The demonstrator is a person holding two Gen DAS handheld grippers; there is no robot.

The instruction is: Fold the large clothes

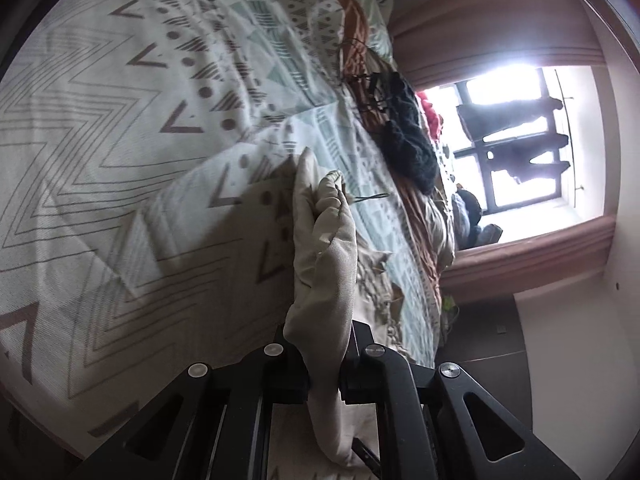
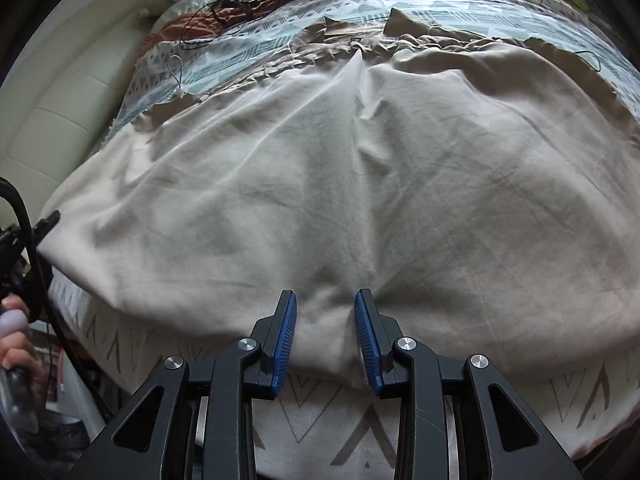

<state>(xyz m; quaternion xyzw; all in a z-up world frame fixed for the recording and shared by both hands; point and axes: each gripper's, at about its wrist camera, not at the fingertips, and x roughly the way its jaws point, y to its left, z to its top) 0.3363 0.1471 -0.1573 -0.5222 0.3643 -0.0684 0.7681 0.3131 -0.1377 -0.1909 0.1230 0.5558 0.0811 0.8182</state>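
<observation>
Two claws on the go here. Left gripper (image 1: 324, 384) has its black jaws squeezed tight on a bunched fold of the big beige cotton garment (image 1: 326, 248), which sticks up and out in front of the camera like a ridge. Right gripper (image 2: 325, 340) is parted, blue ribbed pads (image 2: 286, 340) a fair gap apart, nothing between them, hovering just over the near hem of that same garment (image 2: 320, 184). From that side the cloth is spread wide and wrinkly over the patterned zigzag bedspread (image 2: 320, 412), hem curving right under my fingertips.

My left-wrist view is rolled sideways, so the bright window (image 1: 516, 152) is lying on its side. In the right-wrist view my left hand (image 2: 16, 344) is at the left edge gripping its handle, mostly cut off.

Far side of the bed has a dark knitted thing (image 1: 408, 140) and a black tangled cord (image 2: 216, 16). Can't make out what the knit item is. Left jaw tips are buried in fabric.
</observation>
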